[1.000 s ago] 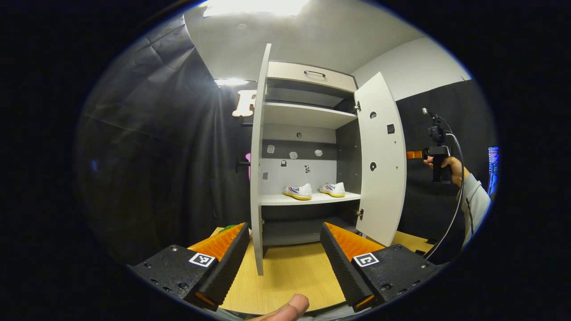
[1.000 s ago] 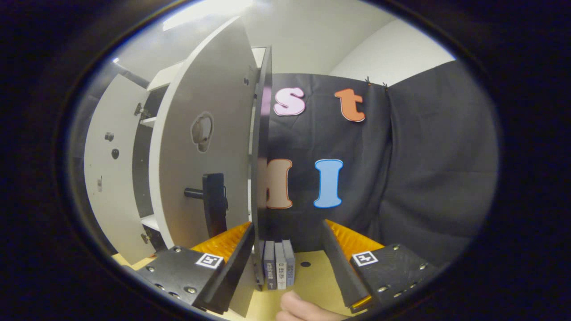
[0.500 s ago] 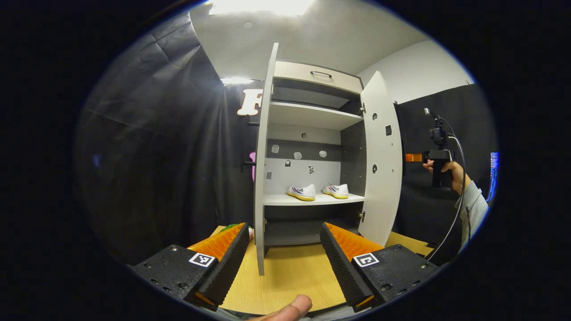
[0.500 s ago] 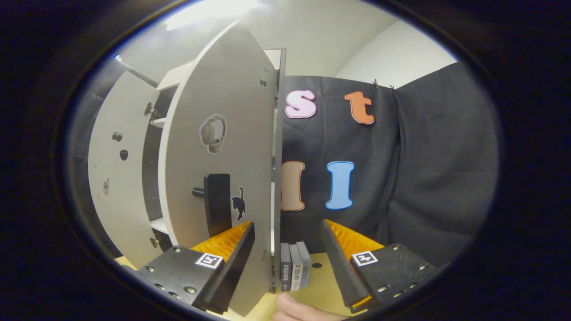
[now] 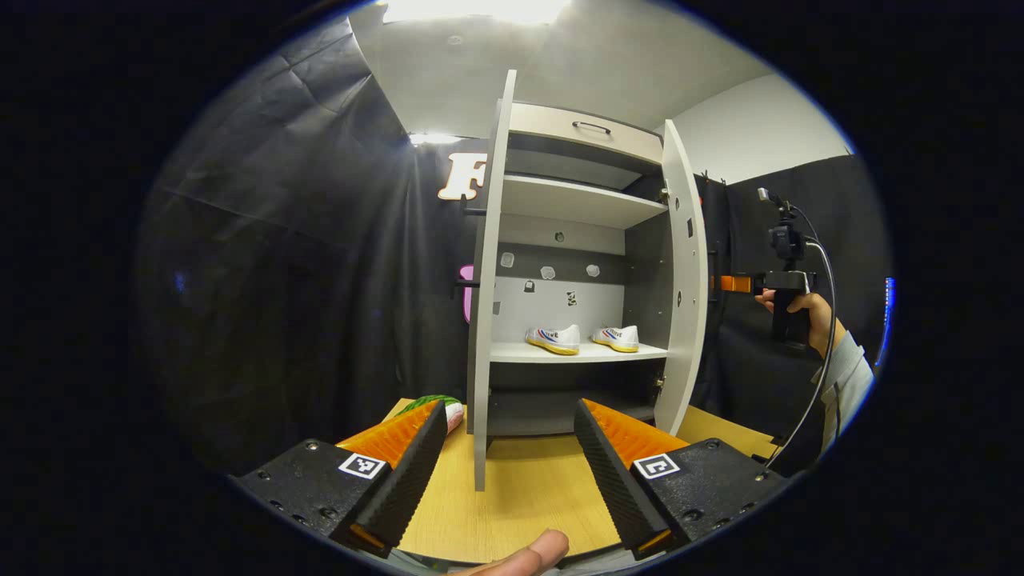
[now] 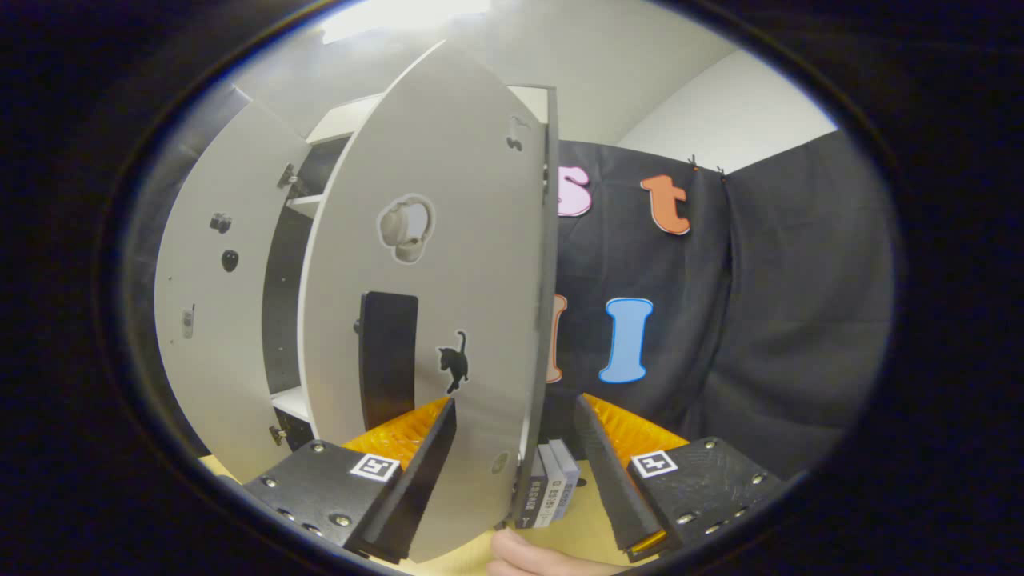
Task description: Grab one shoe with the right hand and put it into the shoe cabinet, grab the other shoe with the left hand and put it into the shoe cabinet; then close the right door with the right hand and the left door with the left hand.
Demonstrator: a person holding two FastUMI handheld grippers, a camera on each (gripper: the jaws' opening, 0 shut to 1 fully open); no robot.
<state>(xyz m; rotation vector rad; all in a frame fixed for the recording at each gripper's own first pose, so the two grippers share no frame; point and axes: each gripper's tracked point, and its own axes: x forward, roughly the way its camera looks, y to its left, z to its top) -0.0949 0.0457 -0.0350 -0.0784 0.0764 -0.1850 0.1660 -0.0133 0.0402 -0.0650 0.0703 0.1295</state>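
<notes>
Two white shoes (image 5: 554,339) (image 5: 618,338) stand side by side on the cabinet's lower shelf (image 5: 576,353). The left door (image 5: 484,320) stands edge-on to me, the right door (image 5: 684,296) hangs partly swung in. My left gripper (image 5: 508,472) is open over the table, well short of the cabinet. In the left gripper view the right gripper (image 5: 732,282) shows behind the right door's outer side, held by a hand. In the right gripper view my right gripper (image 6: 516,472) is open, with the right door (image 6: 448,320) and its free edge between the fingers, next to the black handle (image 6: 386,360).
The cabinet stands on a wooden table (image 5: 520,496). A drawer with a handle (image 5: 588,128) tops it. A green and pink object (image 5: 436,404) lies left of the left door. Small books (image 6: 552,492) stand on the table beyond the right door. A sleeve (image 5: 848,376) is at the right.
The right door has swung further towards shut, with the right gripper following behind it. The left door and both shoes stay where they were; the left gripper shifted slightly.
</notes>
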